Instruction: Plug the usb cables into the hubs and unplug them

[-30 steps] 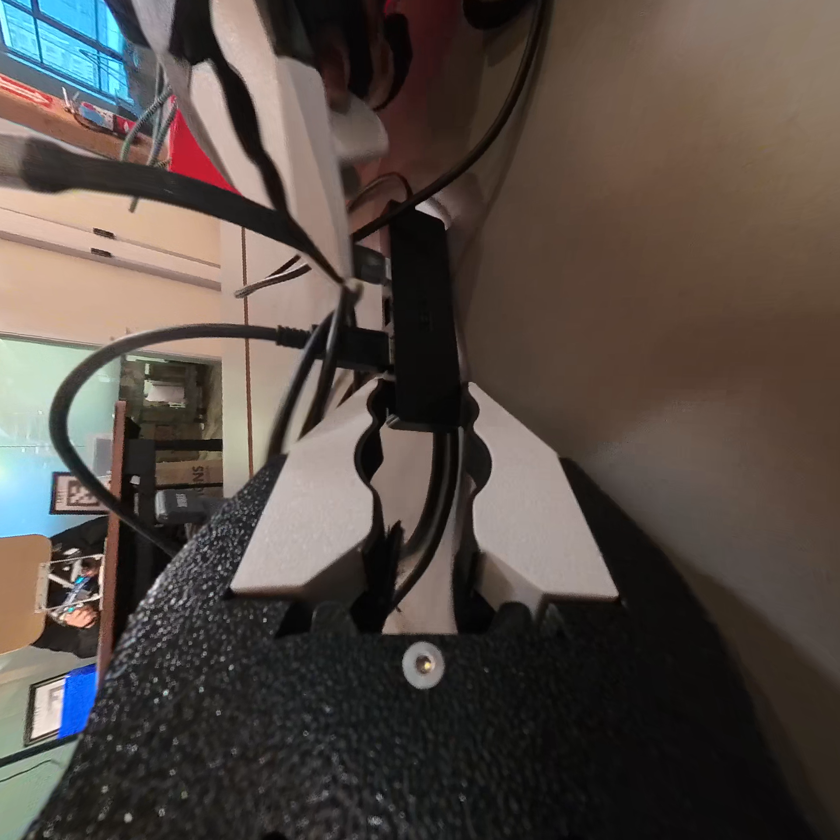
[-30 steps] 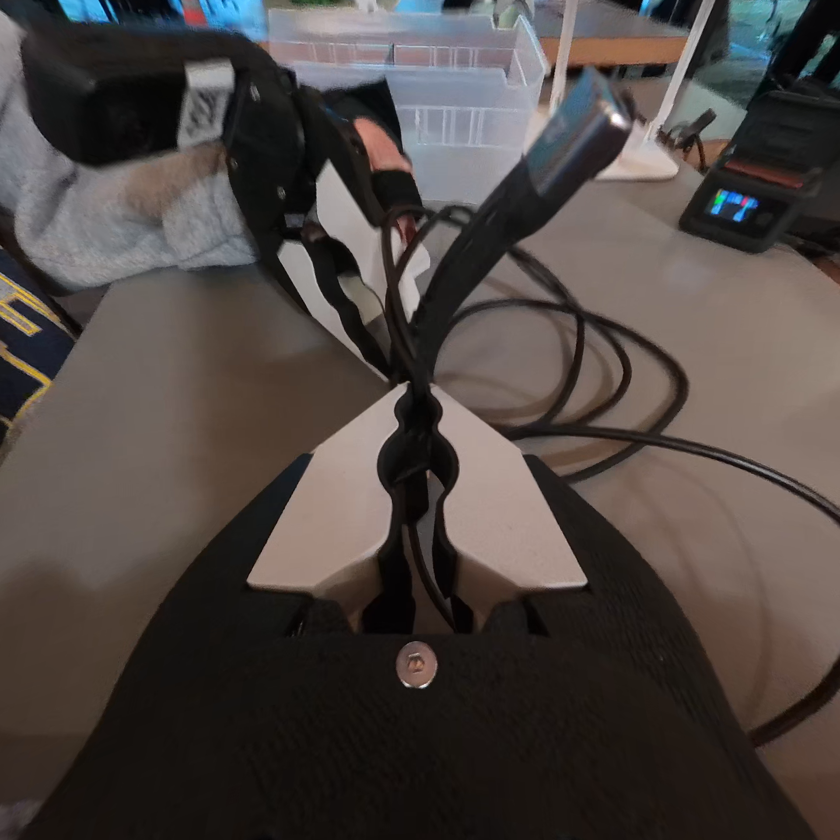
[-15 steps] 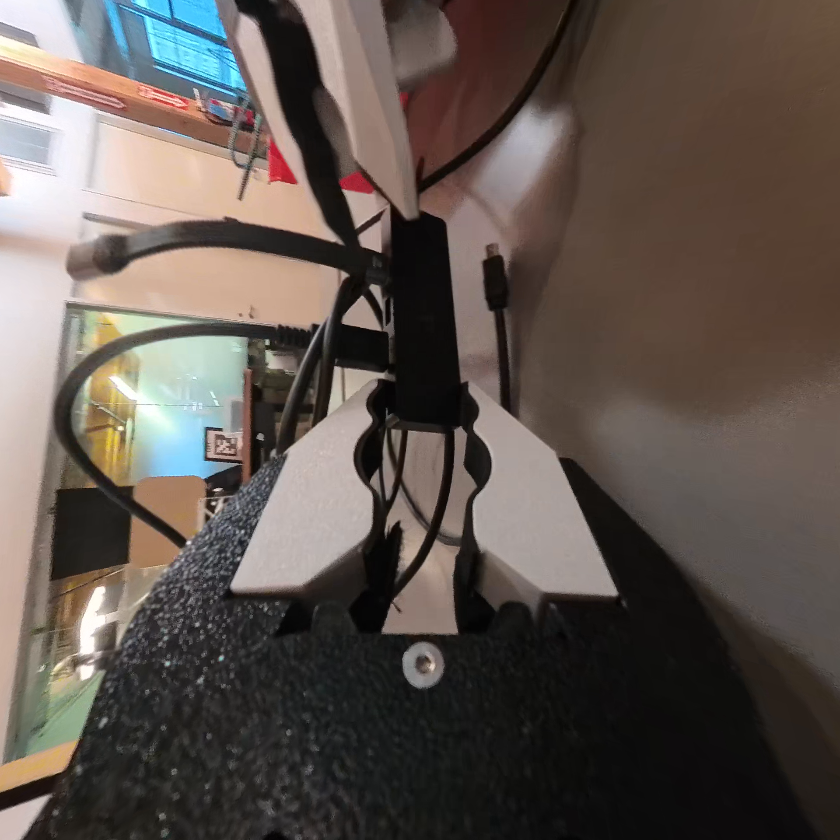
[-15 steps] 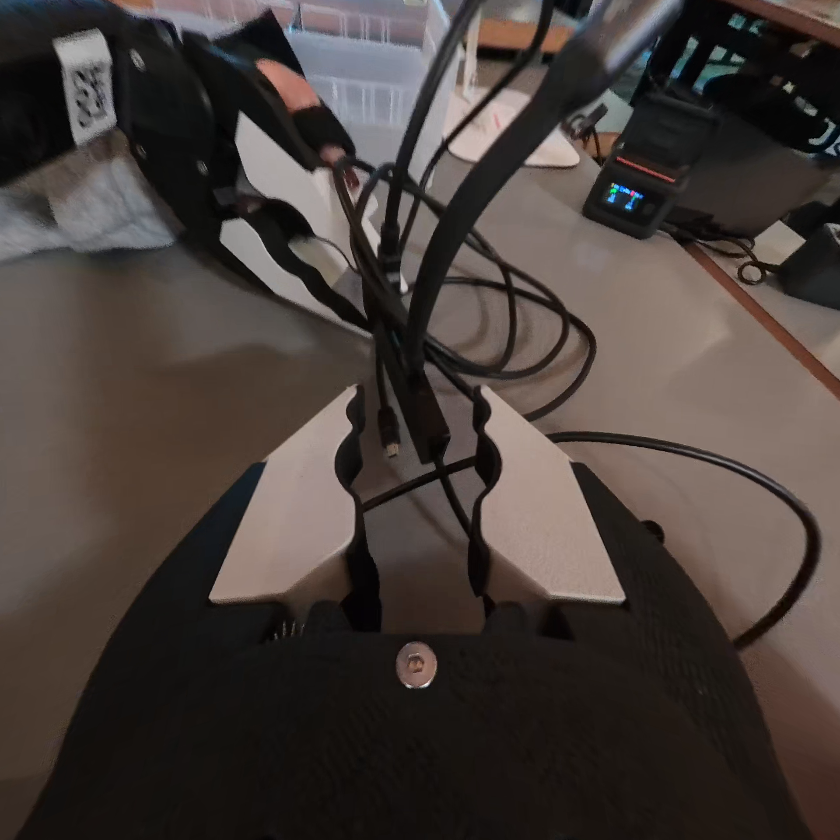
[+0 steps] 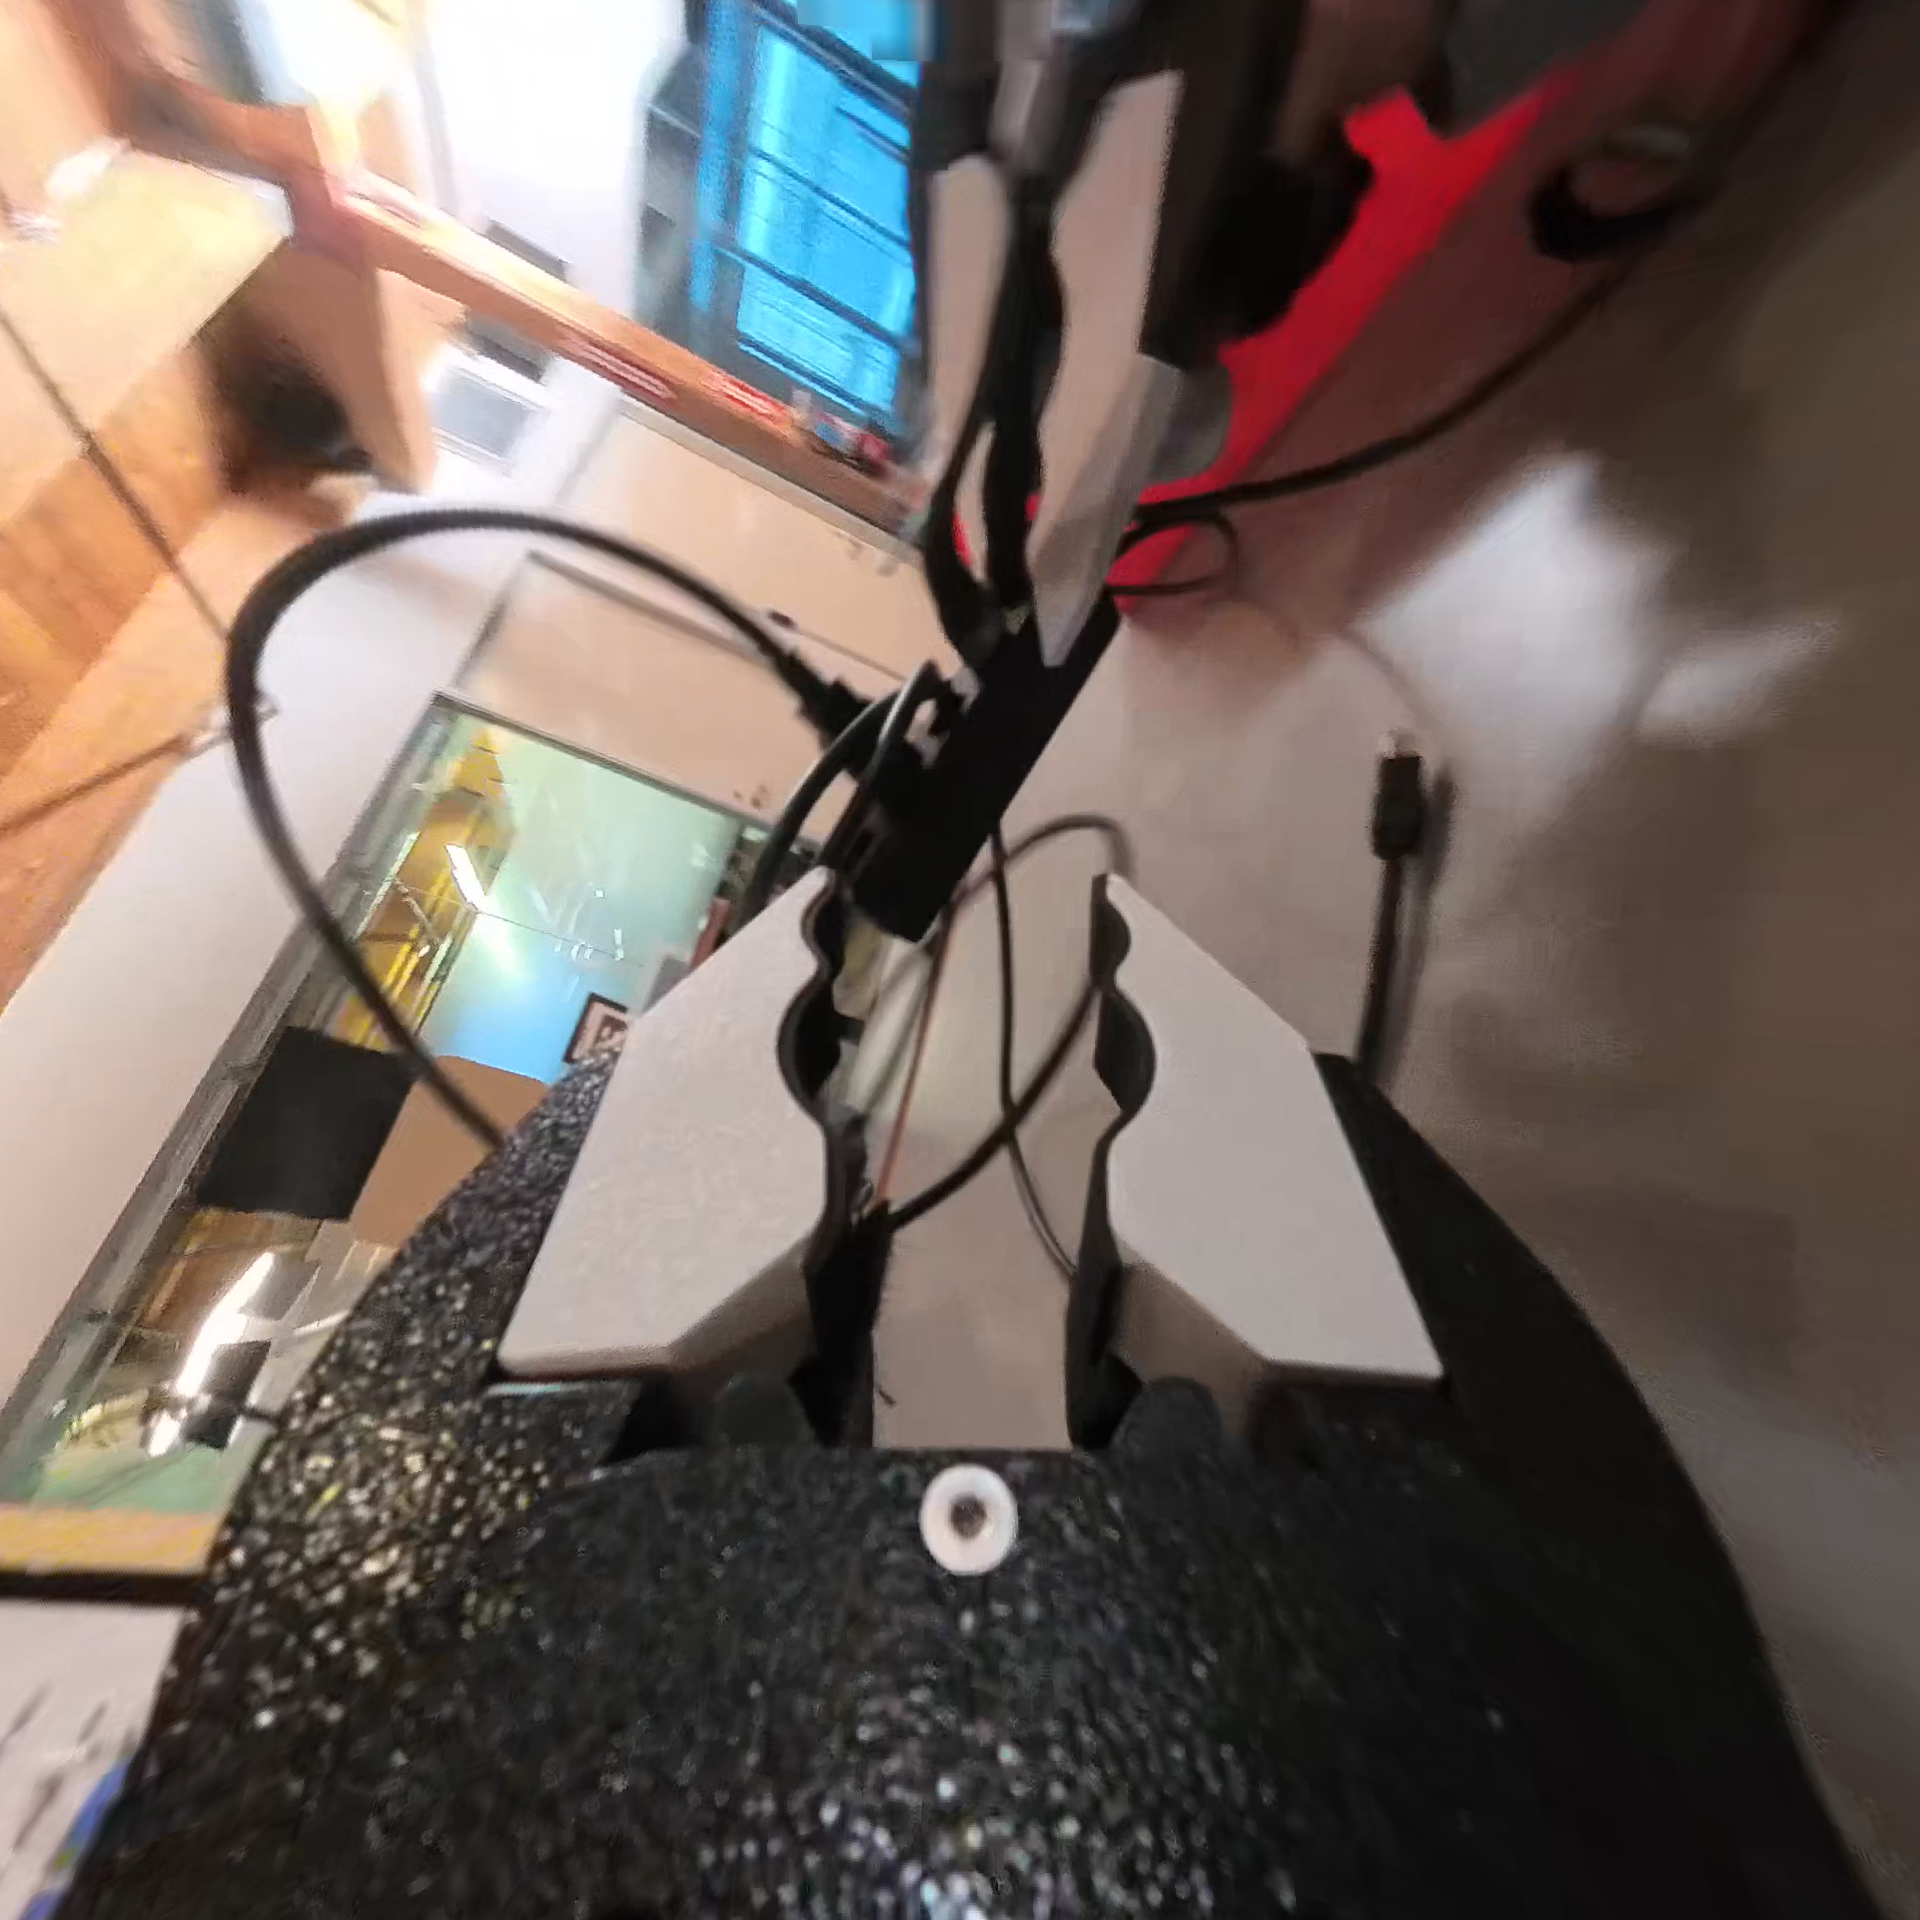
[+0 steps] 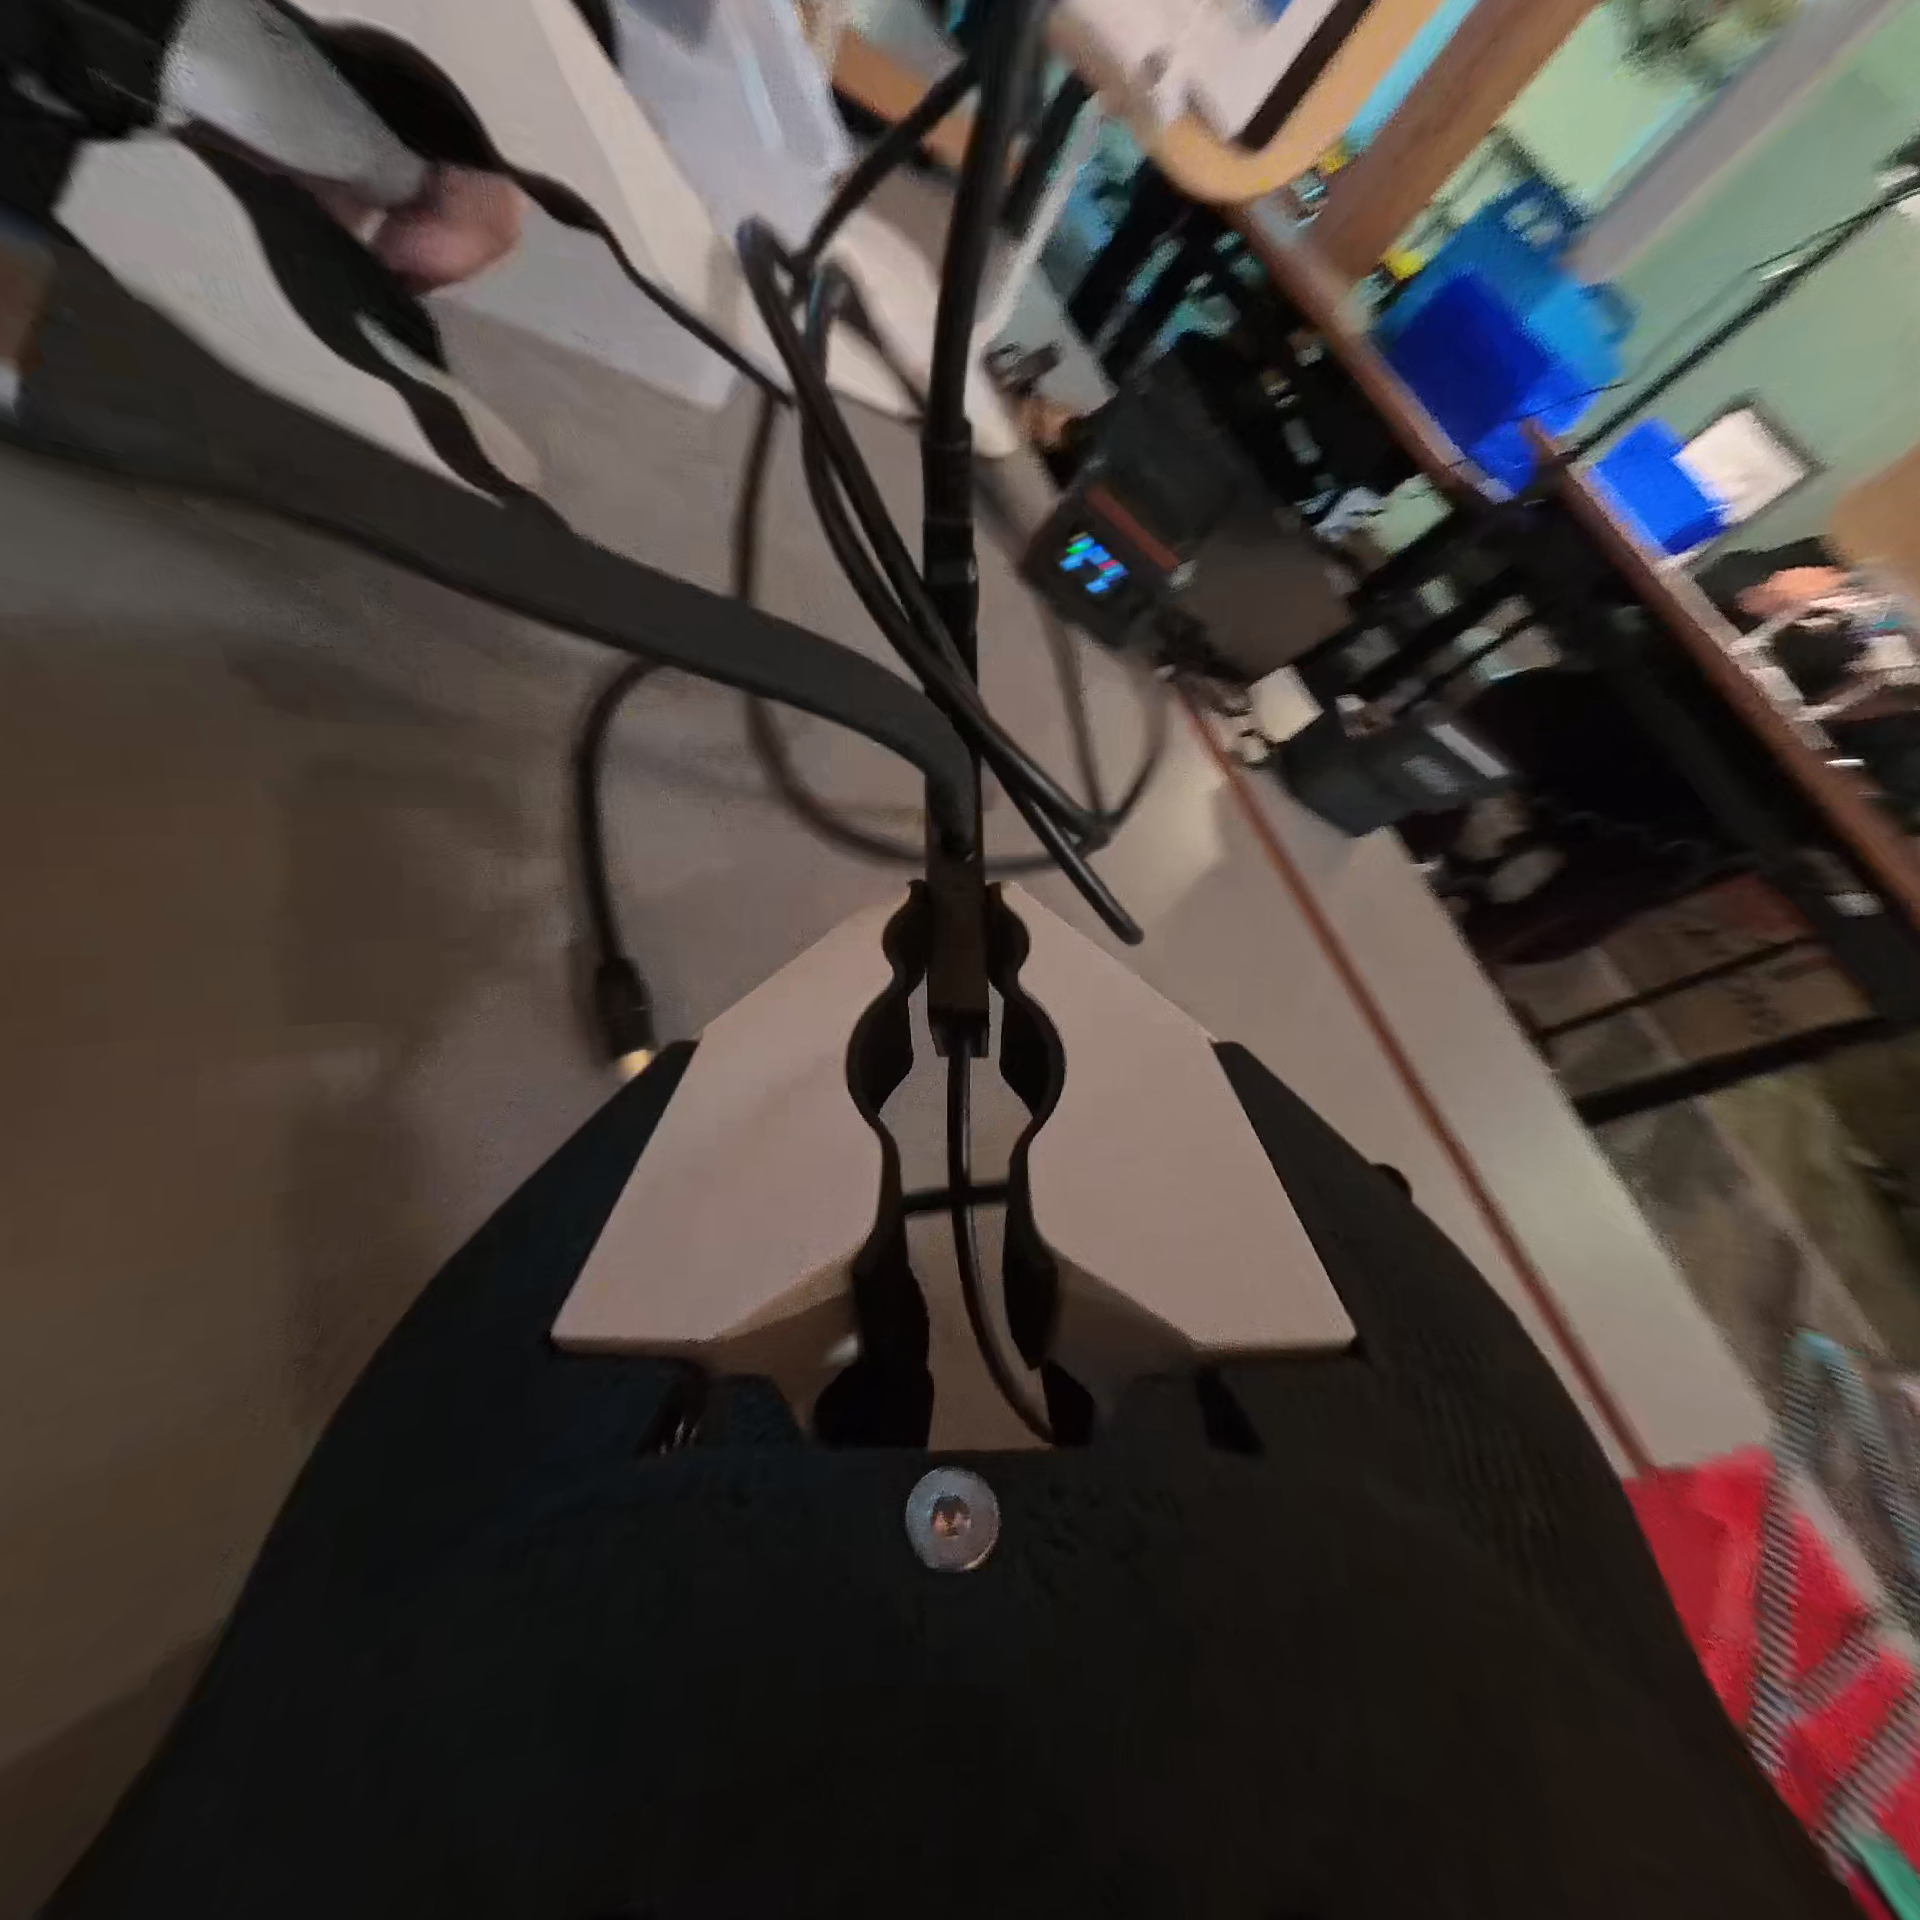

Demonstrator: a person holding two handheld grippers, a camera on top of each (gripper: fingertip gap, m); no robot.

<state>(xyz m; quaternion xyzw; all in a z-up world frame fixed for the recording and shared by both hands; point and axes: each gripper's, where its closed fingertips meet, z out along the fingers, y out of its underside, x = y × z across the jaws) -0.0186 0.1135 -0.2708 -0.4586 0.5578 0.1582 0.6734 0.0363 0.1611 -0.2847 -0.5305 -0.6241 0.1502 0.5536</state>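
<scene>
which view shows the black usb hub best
The left wrist view: the black usb hub stretches lengthwise ahead of the open left claw, cables plugged into its side. In the right wrist view only its end shows, pinched in the right claw.

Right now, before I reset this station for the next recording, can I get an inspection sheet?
Surface: grey table, no spills seen.
Job's things: black USB hub, one cable plugged in.
Clutter: small black device with lit screen.
Grippers: left gripper open, hub's end beside one finger; right gripper shut on the hub.
Cables: looping black cable in the hub; loose plug on the table.
Surroundings: blue bins, blurred shelving.
</scene>
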